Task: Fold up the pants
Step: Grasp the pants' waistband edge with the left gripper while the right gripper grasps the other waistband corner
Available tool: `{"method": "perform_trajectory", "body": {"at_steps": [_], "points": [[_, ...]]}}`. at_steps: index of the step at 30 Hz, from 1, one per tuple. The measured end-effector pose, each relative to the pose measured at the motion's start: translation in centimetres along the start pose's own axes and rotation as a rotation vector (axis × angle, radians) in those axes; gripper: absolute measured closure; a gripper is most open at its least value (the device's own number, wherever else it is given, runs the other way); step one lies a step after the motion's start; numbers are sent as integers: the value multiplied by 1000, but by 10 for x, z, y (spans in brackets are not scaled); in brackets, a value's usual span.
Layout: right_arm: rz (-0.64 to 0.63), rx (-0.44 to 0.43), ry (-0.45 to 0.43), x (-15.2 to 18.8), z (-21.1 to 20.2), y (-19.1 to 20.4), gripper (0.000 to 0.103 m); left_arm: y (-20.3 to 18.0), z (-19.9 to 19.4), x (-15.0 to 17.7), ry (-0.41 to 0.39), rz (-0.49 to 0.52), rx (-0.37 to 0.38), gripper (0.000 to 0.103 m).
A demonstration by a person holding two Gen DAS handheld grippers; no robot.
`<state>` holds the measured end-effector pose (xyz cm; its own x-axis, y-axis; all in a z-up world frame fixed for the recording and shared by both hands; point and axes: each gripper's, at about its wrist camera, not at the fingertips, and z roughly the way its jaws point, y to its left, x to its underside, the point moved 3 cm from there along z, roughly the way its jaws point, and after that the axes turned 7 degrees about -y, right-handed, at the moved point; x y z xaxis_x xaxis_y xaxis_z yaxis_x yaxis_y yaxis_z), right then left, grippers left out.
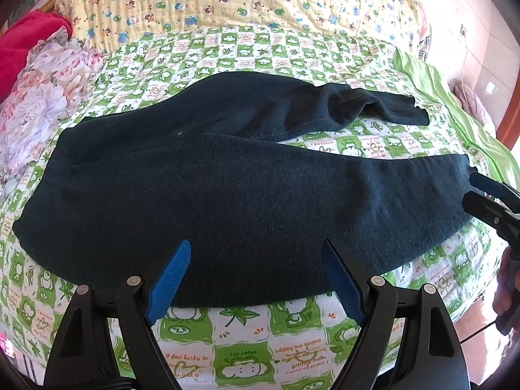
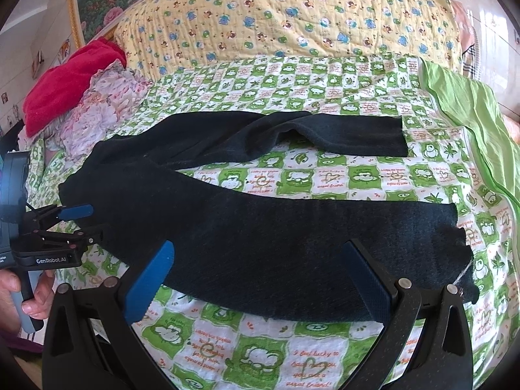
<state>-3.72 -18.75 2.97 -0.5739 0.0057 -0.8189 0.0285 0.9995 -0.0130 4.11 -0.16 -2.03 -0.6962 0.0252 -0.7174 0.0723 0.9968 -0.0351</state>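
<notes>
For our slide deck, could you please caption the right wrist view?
Open right tool above dark pants spread on a green frog-print quilt.

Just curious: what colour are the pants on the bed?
Very dark, near black pants, plain; right wrist view shows them best.

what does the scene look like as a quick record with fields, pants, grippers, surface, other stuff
pants: dark pants spread flat, legs apart in a V, unfolded
left gripper: open, over the near edge by the waist end
right gripper: open, over the near leg toward the cuff
surface: green frog-print sheet on a bed
other: yellow quilt, red cloth, floral cloth
</notes>
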Motion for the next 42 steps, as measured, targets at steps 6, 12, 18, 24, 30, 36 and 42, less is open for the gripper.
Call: {"method": "perform_trajectory", "body": {"at_steps": [6, 12, 18, 24, 30, 36, 42], "points": [[12, 15, -1, -7, 4, -14, 0, -1, 8, -8, 11, -3, 8, 20], [37, 32, -7, -18, 10, -30, 0, -4, 17, -23, 11, 6, 18, 20], [57, 35, -11, -36, 21, -52, 0, -5, 28, -52, -4, 14, 30, 20], [66, 40, 10, -60, 40, -76, 0, -10, 41, -87, -28, 55, 40, 20], [100, 36, 23, -90, 56, -109, 0, -11, 58, -123, -43, 108, 53, 20], [178, 39, 34, -116, 78, -149, 0, -16, 87, -155, -37, 175, 72, 20], [225, 45, 73, -133, 112, -183, 7, -24, 126, -180, -6, 251, 113, 20]]}}
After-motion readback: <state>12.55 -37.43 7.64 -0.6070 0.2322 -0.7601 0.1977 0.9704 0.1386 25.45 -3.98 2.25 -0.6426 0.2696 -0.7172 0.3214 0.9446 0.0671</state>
